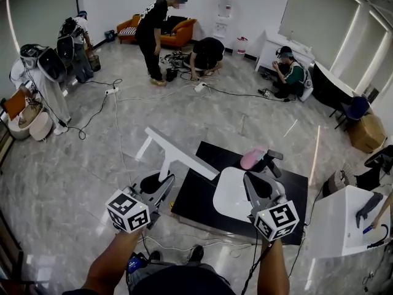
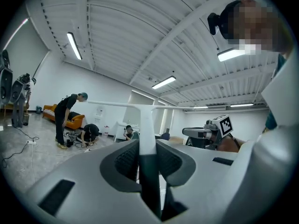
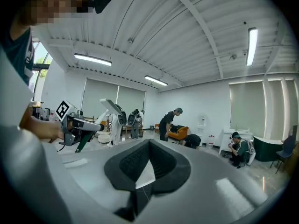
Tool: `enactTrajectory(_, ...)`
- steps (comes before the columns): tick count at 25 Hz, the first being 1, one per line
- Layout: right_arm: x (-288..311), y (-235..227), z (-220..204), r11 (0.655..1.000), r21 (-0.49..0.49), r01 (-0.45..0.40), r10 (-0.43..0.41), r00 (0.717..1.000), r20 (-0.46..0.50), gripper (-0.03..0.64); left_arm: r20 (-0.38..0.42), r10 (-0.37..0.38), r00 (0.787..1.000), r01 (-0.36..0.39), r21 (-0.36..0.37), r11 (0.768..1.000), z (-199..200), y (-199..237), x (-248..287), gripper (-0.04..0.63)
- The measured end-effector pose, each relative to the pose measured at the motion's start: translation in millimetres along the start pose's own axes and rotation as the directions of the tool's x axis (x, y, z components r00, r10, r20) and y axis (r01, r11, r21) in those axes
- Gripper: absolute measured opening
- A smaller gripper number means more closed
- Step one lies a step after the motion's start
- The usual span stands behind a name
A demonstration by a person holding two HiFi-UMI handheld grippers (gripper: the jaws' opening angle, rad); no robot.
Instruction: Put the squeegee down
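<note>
The squeegee [image 1: 181, 154] is not down yet. The left gripper [image 1: 164, 184] holds it in the air by the left edge of the black table [image 1: 196, 198]. One end of the blade reaches in over that edge and the rest hangs out above the floor.

I'd worry about leverage. The jaws pinch only the slim handle [image 2: 147, 125], while the long blade [image 2: 121, 105] sits well out from them, so a bump on either end could twist it in the grip. If it's released where it hangs now, I reckon it would land half off the edge and tip onto the floor. If it's carried further in, the blade could clip the white rounded board [image 1: 230, 195] or the pink thing [image 1: 252, 158] near the far edge.

Only the head view shows the table and what lies on it. The left gripper view shows no table, but it does show the grip: both pads are clamped on the handle with the blade across the top. The right gripper [image 3: 149, 143] has its jaws together at the tips with nothing between them. Its view also shows the left gripper from the side.
</note>
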State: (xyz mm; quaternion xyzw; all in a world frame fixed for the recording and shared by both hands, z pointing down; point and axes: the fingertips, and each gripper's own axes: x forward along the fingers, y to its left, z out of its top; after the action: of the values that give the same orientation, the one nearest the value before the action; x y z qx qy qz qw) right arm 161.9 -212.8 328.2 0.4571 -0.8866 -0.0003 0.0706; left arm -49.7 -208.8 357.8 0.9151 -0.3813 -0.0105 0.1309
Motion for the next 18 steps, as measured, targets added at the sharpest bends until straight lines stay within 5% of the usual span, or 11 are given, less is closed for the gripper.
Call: enactTrajectory(18, 26.6, -74.6, -66.7, 0.998, 0.057, -0.011, 0.014, 0.999, -0.052, 0.009, -0.143, 0.047, 0.989, -0.058, -0.074, 0.996, -65.9, 24.2, 89.4, 0.075)
